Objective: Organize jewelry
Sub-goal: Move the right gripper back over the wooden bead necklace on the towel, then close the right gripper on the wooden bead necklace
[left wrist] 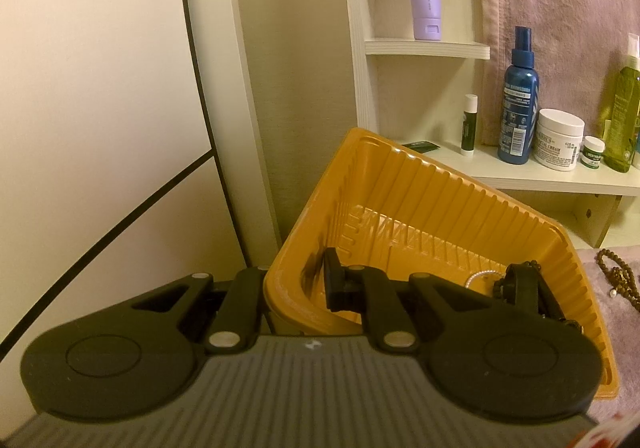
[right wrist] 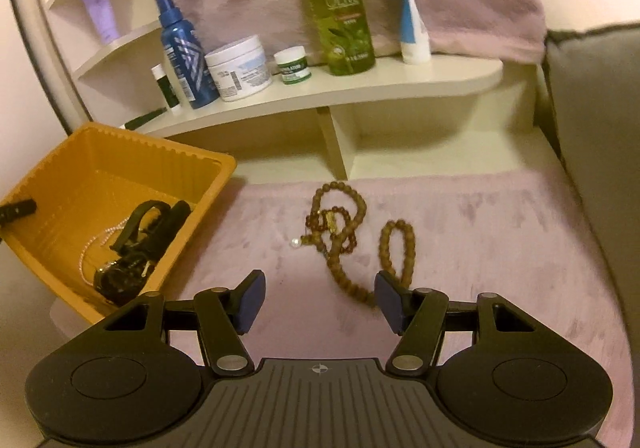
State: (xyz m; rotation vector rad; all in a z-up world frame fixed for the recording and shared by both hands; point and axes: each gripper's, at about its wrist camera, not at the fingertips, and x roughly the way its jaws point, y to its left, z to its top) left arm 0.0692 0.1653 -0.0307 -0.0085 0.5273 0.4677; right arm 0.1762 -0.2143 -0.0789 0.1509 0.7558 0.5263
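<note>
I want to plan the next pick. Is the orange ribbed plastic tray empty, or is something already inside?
Not empty. The orange ribbed plastic tray holds a black watch and a thin pearl-like chain; the brown bead strands lie outside.

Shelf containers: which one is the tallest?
The green olive bottle; it towers over the blue spray bottle, white cream jar and small green-labelled jar.

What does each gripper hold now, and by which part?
The left gripper clamps the orange tray by its side wall. The right gripper is open, holding nothing.
</note>
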